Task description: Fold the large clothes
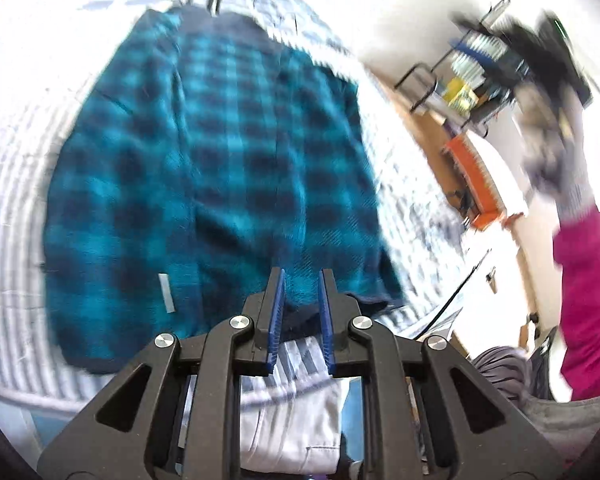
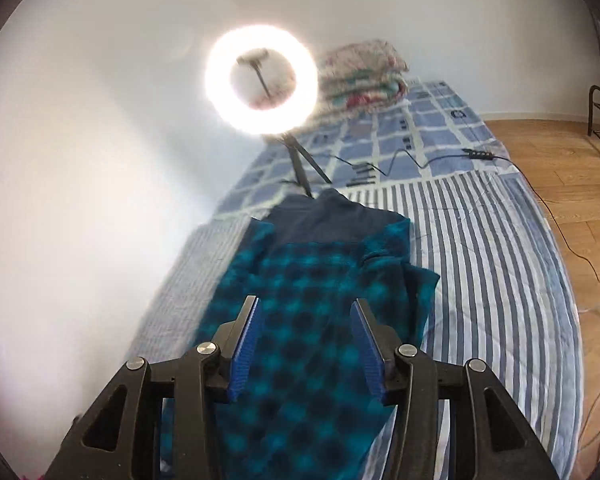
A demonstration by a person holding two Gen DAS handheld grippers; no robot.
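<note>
A teal and navy checked fleece shirt (image 1: 220,152) lies flat on a striped bed sheet (image 1: 12,200), its dark collar at the far end and both sides folded in. My left gripper (image 1: 302,274) hovers over the near hem with its blue pads a small gap apart and nothing pinched between them. The right wrist view shows the same shirt (image 2: 320,280) from above, with a folded sleeve bunched along its right edge. My right gripper (image 2: 305,306) stands open above the cloth, holding nothing. A magenta sleeve (image 1: 588,300) and a gloved hand appear blurred at the right of the left wrist view.
A lit ring light (image 2: 262,80) on a tripod stands on the bed beyond the collar. A folded floral blanket (image 2: 364,68) lies at the bed's head. A power strip (image 2: 482,155) and cables trail onto the wooden floor (image 2: 560,168). A metal rack (image 1: 480,72) stands at the right.
</note>
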